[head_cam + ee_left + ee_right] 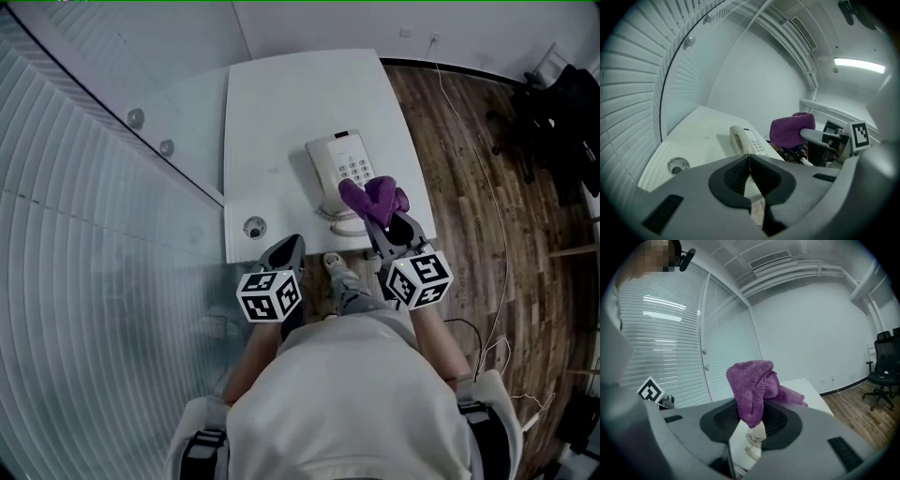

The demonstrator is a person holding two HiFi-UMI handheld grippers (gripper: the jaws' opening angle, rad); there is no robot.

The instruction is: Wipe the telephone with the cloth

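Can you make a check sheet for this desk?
Surface: white rectangular table, one round cable hole.
Job's things: white push-button telephone on the table; fluffy purple cloth, gripped.
Clutter: nothing seen.
Grippers: left gripper shut, empty; right gripper shut on the cloth.
Cables: coiled white phone cord at the table edge; thin white cable on the wooden floor.
Surroundings: glass wall with blinds, black office chair.

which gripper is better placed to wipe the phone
Right. The right gripper is shut on the purple cloth at the near edge of the telephone; the left gripper is shut, empty, farther back.
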